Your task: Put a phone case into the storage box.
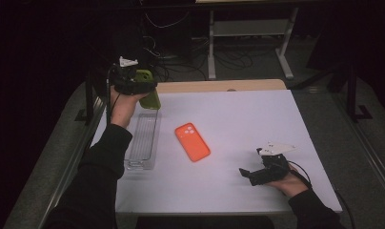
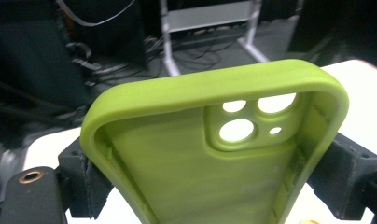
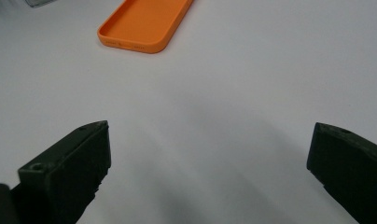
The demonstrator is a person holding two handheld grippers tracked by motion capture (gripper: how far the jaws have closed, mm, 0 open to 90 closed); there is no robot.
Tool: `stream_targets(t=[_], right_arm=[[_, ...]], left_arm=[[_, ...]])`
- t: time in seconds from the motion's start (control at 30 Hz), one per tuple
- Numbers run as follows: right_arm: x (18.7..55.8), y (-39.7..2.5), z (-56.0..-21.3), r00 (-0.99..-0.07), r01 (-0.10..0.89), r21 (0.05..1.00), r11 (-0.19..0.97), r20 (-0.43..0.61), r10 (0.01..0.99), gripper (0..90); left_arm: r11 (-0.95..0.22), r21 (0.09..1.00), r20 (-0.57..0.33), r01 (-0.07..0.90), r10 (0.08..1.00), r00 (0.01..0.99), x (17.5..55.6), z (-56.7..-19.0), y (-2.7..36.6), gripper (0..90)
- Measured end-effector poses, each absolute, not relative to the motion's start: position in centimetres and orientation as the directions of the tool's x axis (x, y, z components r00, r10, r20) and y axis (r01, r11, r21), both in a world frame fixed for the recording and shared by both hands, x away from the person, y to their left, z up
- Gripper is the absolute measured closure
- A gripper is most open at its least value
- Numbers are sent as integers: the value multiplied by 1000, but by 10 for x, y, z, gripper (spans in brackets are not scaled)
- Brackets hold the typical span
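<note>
The left gripper (image 1: 142, 88) is clamped on a green phone case (image 1: 149, 95), lifted above the far end of the clear tray (image 1: 143, 143); its jaws press the case's two long sides, hollow side facing the gripper's camera. To the right of the tray, an orange phone case (image 1: 192, 141) lies flat on the white table (image 1: 248, 119). Further right, the right gripper (image 1: 250, 175) rests low, jaws spread wide, holding nothing.

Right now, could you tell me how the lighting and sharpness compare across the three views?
High view: dark surroundings, evenly lit table. Left gripper view: green case sharp in the left claw, window-like glare through its camera holes. Right gripper view: orange case clear, right claw soft, faint shadows beneath.
</note>
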State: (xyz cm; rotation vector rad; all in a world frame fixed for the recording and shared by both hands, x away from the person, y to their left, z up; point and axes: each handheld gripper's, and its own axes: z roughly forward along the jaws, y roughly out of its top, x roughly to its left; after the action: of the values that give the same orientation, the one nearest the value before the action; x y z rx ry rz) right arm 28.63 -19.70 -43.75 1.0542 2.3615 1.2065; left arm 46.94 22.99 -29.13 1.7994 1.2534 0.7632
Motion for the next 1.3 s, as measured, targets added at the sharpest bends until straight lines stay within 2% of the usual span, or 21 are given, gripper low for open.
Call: stream_targets(t=[0.23,0.5,0.77,0.97,1.3], right_arm=[[286,-198,-437,-692,475,793,381,69,719,0],[286,-200,-436,-687,473,799,372,70,723,0],[285,-201,-437,-687,472,800,370,71,723,0],[285,-201,-436,-686,470,802,370,68,724,0],[285,-201,-436,-686,470,801,372,67,724,0]], left_arm=[[-234,820,123,523,963,239,487,-309,228,129],[-193,800,111,569,978,176,505,-336,235,127],[-181,782,103,596,981,164,515,-355,233,126],[-202,754,129,625,978,161,519,-365,230,125],[-201,761,140,617,979,145,522,-372,230,113]])
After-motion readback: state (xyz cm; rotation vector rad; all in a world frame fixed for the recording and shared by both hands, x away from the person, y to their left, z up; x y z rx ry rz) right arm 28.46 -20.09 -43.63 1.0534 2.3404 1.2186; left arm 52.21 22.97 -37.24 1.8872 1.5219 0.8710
